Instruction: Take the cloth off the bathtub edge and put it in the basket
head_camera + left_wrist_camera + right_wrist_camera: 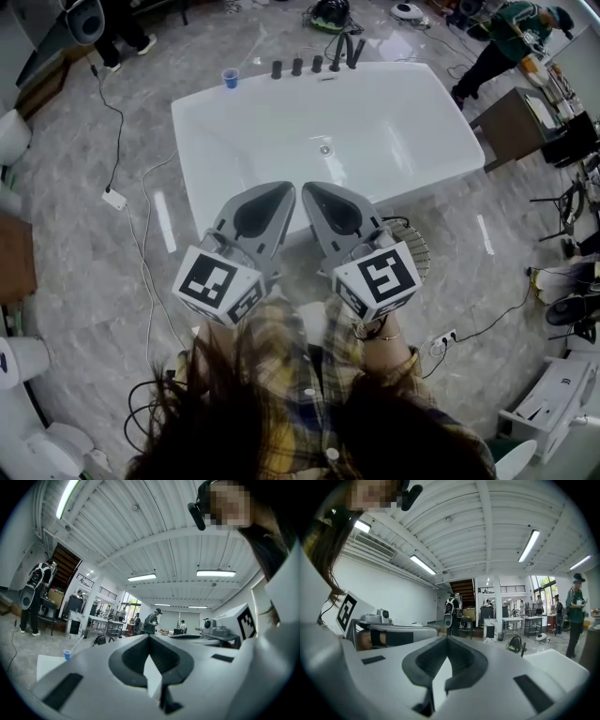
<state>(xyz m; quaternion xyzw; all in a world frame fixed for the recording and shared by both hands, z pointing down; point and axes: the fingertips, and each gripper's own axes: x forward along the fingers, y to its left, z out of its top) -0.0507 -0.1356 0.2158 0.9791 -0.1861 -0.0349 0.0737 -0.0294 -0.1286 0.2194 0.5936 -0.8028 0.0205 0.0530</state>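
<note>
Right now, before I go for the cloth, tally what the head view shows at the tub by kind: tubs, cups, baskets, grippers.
bathtub: 1
blue cup: 1
wire basket: 1, partly hidden behind the right gripper
grippers: 2, left gripper and right gripper, both with jaws shut and empty
Total: 5

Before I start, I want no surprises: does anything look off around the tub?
No cloth shows on the tub rim; only a blue cup stands by its far left corner. The basket sits half hidden behind the right claw.
</note>
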